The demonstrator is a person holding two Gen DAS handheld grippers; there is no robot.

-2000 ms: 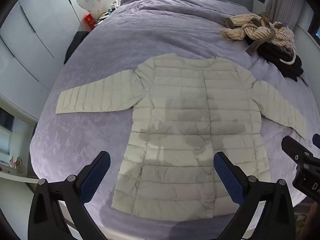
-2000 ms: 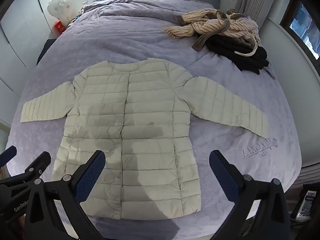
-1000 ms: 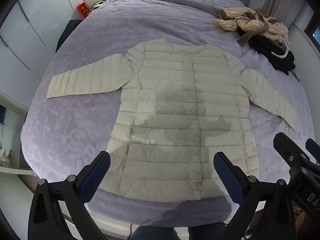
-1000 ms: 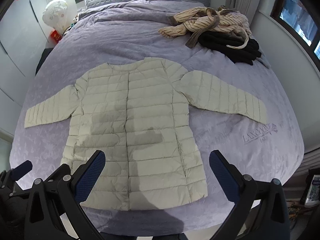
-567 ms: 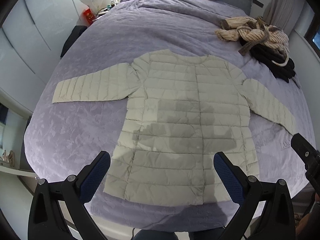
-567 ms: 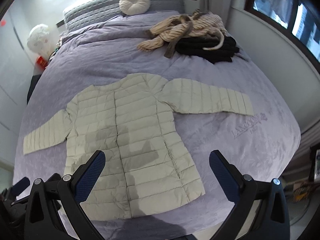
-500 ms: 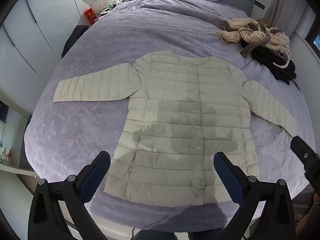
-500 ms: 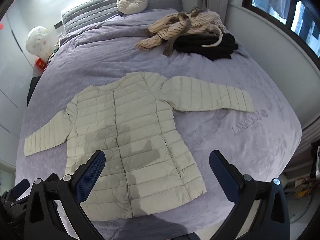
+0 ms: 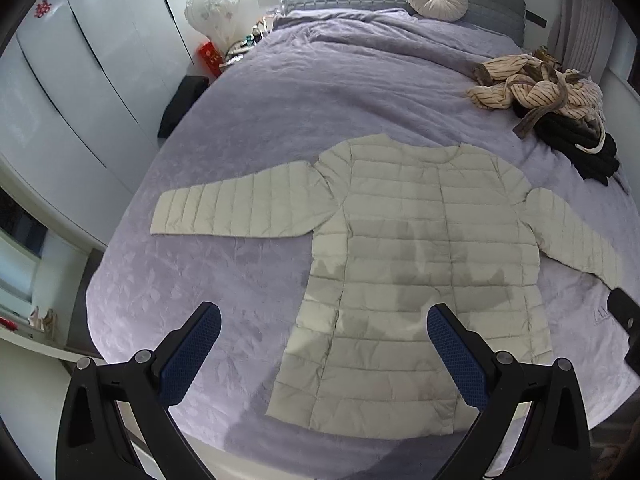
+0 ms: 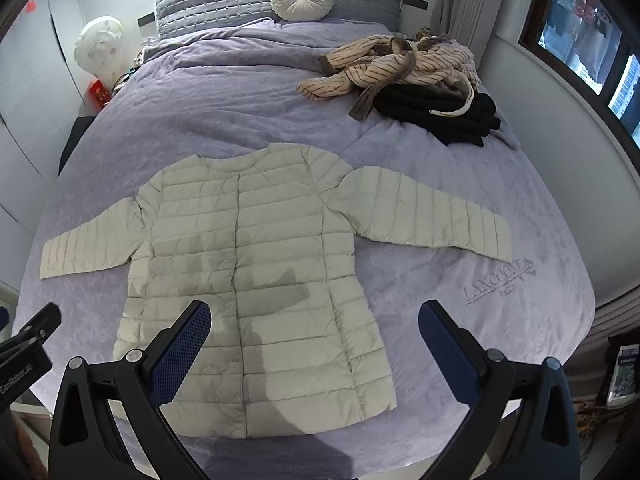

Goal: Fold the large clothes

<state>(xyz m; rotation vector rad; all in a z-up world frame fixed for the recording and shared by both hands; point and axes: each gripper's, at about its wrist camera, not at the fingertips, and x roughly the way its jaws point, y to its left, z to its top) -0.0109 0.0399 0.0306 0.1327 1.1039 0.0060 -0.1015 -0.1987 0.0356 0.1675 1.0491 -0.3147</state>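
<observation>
A cream quilted puffer jacket (image 9: 424, 264) lies flat, front up, on a lilac bed, both sleeves spread out sideways. It also shows in the right wrist view (image 10: 256, 272). My left gripper (image 9: 324, 344) is open and empty, held above the bed's near edge over the jacket's lower left hem. My right gripper (image 10: 314, 340) is open and empty, held above the jacket's lower right hem. Neither gripper touches the jacket.
The lilac bedspread (image 9: 280, 120) covers the bed. A pile of a striped beige garment (image 10: 392, 64) and a black garment (image 10: 440, 112) lies at the far right. A round cushion (image 10: 302, 0) leans on the grey headboard. White wardrobes (image 9: 80, 80) stand at the left, a wall and window at the right.
Both grippers have drifted apart: the left view has swung left and drawn back, the right view has swung right. Both stay open. The jacket has not moved.
</observation>
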